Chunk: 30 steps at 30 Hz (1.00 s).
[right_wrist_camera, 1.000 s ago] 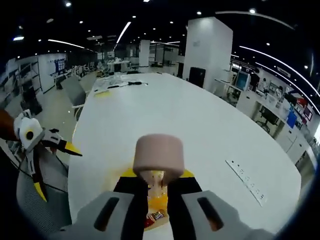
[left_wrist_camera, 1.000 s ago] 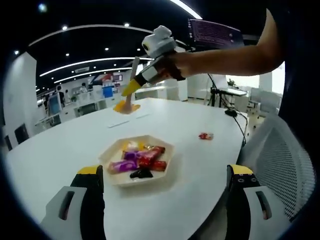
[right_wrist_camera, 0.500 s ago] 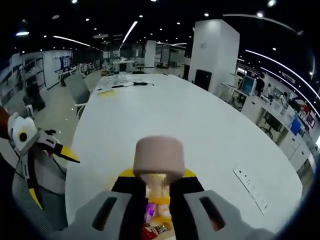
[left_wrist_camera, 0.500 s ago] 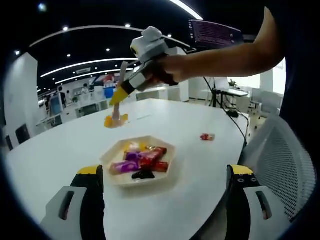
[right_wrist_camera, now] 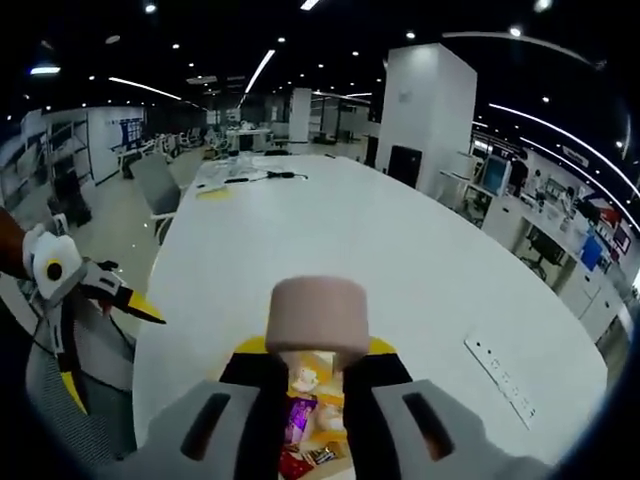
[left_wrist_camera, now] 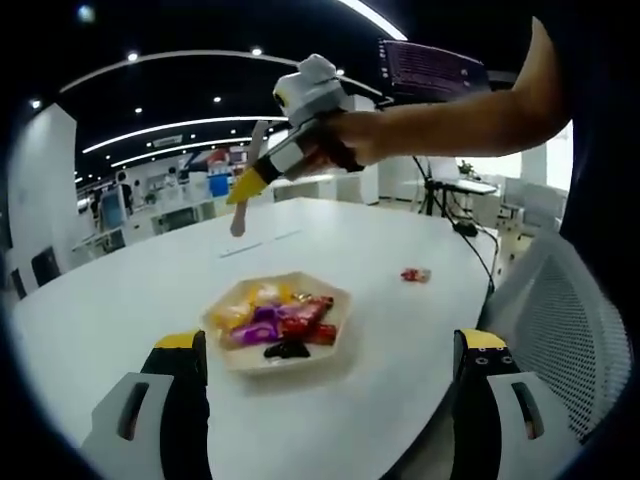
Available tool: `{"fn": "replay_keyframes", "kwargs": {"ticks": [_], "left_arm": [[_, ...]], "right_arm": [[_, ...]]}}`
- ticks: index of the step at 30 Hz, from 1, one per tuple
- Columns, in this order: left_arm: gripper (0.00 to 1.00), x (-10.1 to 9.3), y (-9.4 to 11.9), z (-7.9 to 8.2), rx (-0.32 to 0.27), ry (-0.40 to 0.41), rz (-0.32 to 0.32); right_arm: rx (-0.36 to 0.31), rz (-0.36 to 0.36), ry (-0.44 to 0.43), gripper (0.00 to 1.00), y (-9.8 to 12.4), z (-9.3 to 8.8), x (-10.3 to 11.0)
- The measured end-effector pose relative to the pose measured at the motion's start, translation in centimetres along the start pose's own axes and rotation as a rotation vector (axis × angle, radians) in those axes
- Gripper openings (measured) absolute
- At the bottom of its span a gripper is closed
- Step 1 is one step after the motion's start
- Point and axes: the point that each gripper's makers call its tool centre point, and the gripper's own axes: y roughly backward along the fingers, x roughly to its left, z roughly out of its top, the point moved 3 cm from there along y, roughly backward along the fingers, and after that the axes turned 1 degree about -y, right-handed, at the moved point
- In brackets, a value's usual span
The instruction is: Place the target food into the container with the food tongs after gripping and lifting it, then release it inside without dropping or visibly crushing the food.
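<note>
While both hands hover over the white table [left_wrist_camera: 120, 290], here is how it stands.

Right gripper: in the left gripper view the right gripper [left_wrist_camera: 243, 192] hangs high beyond the left jaws, gripped by a hand [left_wrist_camera: 345, 135], and its yellow-tipped jaws are pressed together on the pale food tongs [left_wrist_camera: 246, 180].
Tongs: they point down toward the table past the tray; in the right gripper view their rounded pink end [right_wrist_camera: 320, 315] sits right above the right jaws, and the tips look empty, though they are small here.
Container: a pale hexagonal tray [left_wrist_camera: 335, 325] lies on the table ahead of the left jaws, between them; in the right gripper view it shows just below the right jaws.
Food: bright wrapped snacks [left_wrist_camera: 275, 320] are piled inside the tray, yellow, purple, red and one dark piece.
Stray piece: one red wrapped snack [left_wrist_camera: 411, 273] lies on the table beyond the left gripper's right-hand jaw, well apart from the tray.
Left gripper: the left gripper [left_wrist_camera: 330, 385] has its jaws spread wide, holding nothing.
</note>
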Motion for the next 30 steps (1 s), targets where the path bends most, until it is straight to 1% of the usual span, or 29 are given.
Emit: {"fn": "replay_keyframes", "kwargs": {"ticks": [2, 6, 8, 10, 19, 20, 21, 23, 30], "left_arm": [[1.0, 0.0, 0.0, -0.1, 0.002, -0.005, 0.0], [1.0, 0.0, 0.0, -0.1, 0.005, -0.018, 0.001], [1.0, 0.0, 0.0, -0.1, 0.004, -0.019, 0.002], [1.0, 0.0, 0.0, -0.2, 0.005, -0.019, 0.0], [1.0, 0.0, 0.0, -0.2, 0.005, -0.013, -0.006], [1.0, -0.1, 0.0, -0.2, 0.006, -0.014, -0.007], [1.0, -0.1, 0.0, -0.2, 0.007, -0.014, -0.009], [1.0, -0.2, -0.1, -0.2, 0.005, -0.019, -0.011], [1.0, -0.4, -0.1, -0.1, 0.004, -0.019, -0.02]], "right_arm": [[-0.029, 0.011, 0.002, 0.19, 0.4, 0.2, 0.2], [-0.036, 0.007, 0.025, 0.19, 1.7, -0.2, 0.2], [-0.055, 0.007, 0.031, 0.19, 2.5, -0.3, -0.1], [-0.07, 0.005, 0.017, 0.19, 3.4, -0.5, -0.5], [-0.08, -0.013, 0.044, 0.19, 7.3, -2.2, -1.2], [-0.085, -0.024, 0.05, 0.19, 7.9, -2.4, -1.4], [-0.081, -0.026, 0.043, 0.19, 8.4, -2.6, -1.4], [-0.095, -0.035, 0.036, 0.19, 9.4, -3.0, -1.5], [-0.102, -0.049, 0.053, 0.2, 12.5, -4.6, -1.2]]}}
